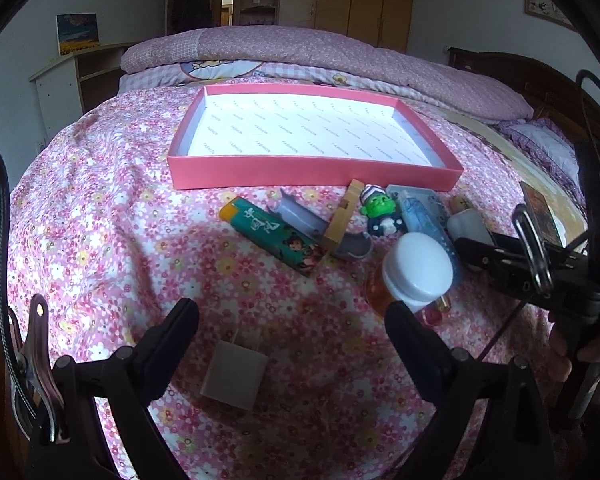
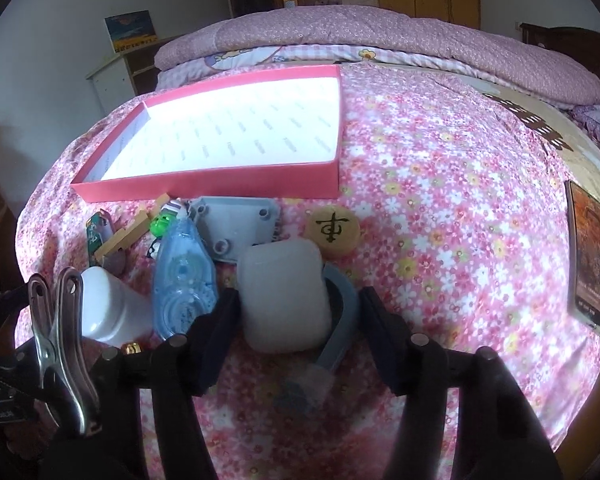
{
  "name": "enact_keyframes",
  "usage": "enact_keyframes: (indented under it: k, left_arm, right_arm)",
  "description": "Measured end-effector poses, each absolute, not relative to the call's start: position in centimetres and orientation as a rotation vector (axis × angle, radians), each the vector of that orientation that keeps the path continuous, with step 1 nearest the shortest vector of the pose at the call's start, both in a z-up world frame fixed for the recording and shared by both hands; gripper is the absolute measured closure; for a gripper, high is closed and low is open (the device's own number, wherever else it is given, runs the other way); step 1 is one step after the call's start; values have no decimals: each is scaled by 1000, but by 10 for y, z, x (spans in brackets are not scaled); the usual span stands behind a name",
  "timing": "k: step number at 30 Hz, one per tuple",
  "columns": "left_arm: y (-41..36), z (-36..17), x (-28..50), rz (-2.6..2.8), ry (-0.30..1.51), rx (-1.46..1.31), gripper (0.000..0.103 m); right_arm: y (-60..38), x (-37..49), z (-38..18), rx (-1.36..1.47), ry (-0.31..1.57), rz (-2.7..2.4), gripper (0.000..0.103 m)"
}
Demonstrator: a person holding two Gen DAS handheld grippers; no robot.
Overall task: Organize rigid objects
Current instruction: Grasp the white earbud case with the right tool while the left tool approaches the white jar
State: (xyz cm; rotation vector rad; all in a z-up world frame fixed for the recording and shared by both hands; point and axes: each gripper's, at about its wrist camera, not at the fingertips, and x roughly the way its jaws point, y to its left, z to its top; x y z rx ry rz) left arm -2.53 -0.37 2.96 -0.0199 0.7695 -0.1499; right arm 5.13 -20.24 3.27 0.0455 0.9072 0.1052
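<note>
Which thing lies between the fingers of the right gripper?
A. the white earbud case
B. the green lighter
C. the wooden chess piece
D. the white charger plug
A: in the right wrist view the white earbud case sits between the fingers of the right gripper, with a grey curved piece beside it; the left finger is at the case, and the right finger stands off it.

The pink box (image 1: 316, 174) has a white floor printed over and over with the word "FASHION" in small grey letters. The green lighter (image 1: 274, 236) carries large white Chinese characters, 中国龙 as far as can be told. The round wooden chess piece (image 2: 333, 232) bears one dark Chinese character, seemingly 車. No other writing is legible.
</note>
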Motion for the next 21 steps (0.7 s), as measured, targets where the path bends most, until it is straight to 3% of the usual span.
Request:
enact_keyframes:
  k: [1, 2, 3, 6, 17, 21]
  left_arm:
    - [-4, 30, -25, -155, 772, -24, 6]
    - [-5, 30, -25, -165, 776, -31, 6]
    - [-5, 31, -25, -172, 777, -36, 6]
    - [-9, 34, -26, -194, 771, -43, 6]
    - [-39, 46, -23, -289, 737, 41, 7]
    - [-48, 46, -15, -315, 739, 52, 12]
  right_arm:
    - [-203, 51, 33, 45, 906, 103, 45]
    - [-203, 50, 33, 46, 905, 100, 54]
    - [-204, 50, 33, 48, 902, 94, 72]
    - [-210, 48, 34, 82, 910, 94, 78]
    - [-220, 41, 35, 124, 913, 135, 79]
    - [-221, 39, 36, 115, 912, 154, 78]
